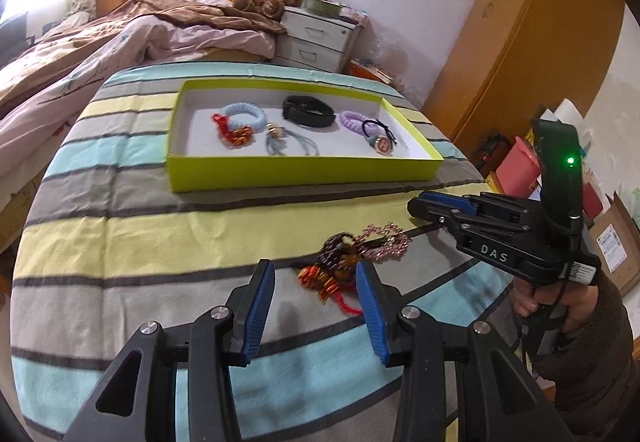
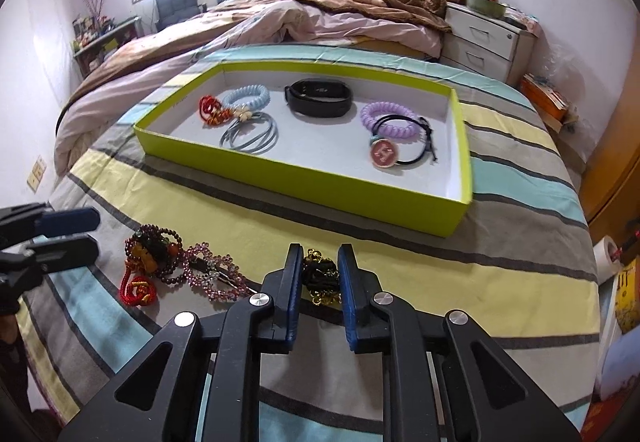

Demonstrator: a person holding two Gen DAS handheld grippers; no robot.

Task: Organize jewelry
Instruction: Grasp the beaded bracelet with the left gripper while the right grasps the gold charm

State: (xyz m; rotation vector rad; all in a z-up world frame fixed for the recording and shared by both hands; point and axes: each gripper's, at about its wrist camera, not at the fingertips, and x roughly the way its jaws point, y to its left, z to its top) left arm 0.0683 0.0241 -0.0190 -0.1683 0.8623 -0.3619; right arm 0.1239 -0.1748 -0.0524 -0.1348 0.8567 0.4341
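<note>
The left tool (image 1: 315, 274) is spread wide and holds nothing; its blue pads hang over the striped cloth of the desk (image 1: 120, 242), and the dark bead bracelet with red cord (image 1: 340, 262) lies just past the tips, toward the right-hand pad. The right tool (image 2: 319, 262) is only partly spread, its fingers standing on either side of a black and gold piece (image 2: 320, 276) lying on the desk near the front edge; whether the pads touch it cannot be told. In the left wrist view the right tool (image 1: 424, 207) comes in from the desk's right edge, tips near the pink sparkly hair clip (image 1: 386, 242), which lies against the bead bracelet. Toward the far edge sits the yellow-green tray (image 2: 304, 177), holding a blue coil tie (image 2: 246, 95), a black band (image 2: 318, 97), a purple coil tie (image 2: 388, 117), a round pink charm (image 2: 383, 153) and grey loops (image 2: 250, 135)
</note>
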